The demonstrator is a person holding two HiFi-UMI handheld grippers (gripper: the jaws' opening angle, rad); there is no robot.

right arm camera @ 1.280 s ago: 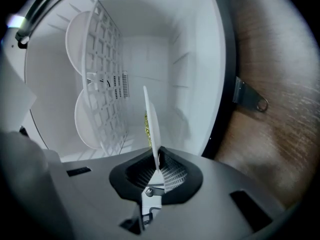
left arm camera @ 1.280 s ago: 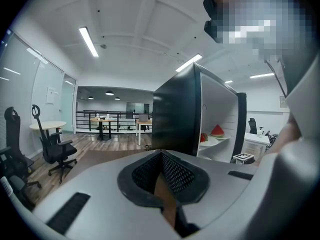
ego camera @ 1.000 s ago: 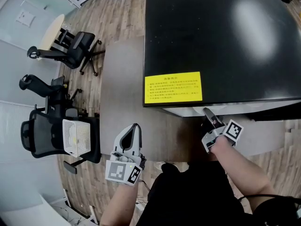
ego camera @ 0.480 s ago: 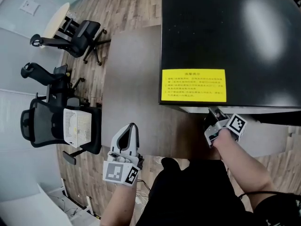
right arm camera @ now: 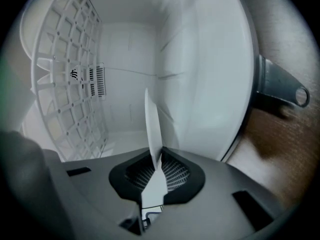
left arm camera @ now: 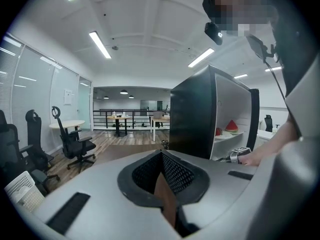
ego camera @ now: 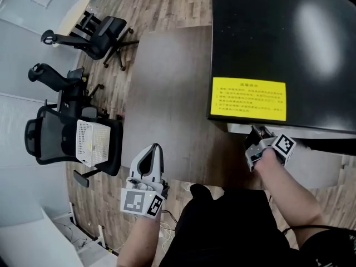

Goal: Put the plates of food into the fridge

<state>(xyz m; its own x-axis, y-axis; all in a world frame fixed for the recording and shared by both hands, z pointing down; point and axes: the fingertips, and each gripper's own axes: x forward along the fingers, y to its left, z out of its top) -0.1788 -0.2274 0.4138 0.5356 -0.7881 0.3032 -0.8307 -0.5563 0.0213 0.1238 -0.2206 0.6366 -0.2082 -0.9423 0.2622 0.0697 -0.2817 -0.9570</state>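
The black fridge (ego camera: pixel 278 32) fills the upper right of the head view, with a yellow label (ego camera: pixel 248 99) on its top. It stands open; a watermelon slice (left arm camera: pixel 231 125) lies on a white shelf inside. My right gripper (ego camera: pixel 257 133) reaches under the fridge's front edge, half hidden by it. In the right gripper view its jaws (right arm camera: pixel 155 156) are shut, and a thin white edge (right arm camera: pixel 151 119) rises from between them. I cannot tell what that edge belongs to. My left gripper (ego camera: pixel 157 147) hangs shut and empty over the rug, left of the fridge.
A white wire rack (right arm camera: pixel 70 84) stands left of the right gripper inside the white fridge cavity, and a dark bracket (right arm camera: pixel 280 84) sits low at the right over brown floor. Office chairs (ego camera: pixel 105 32) and a white basket (ego camera: pixel 92 143) stand at the left.
The fridge now sits further right in the head view. My right gripper has gone in under the fridge's front edge, so less of its jaws shows. The left gripper barely shifted.
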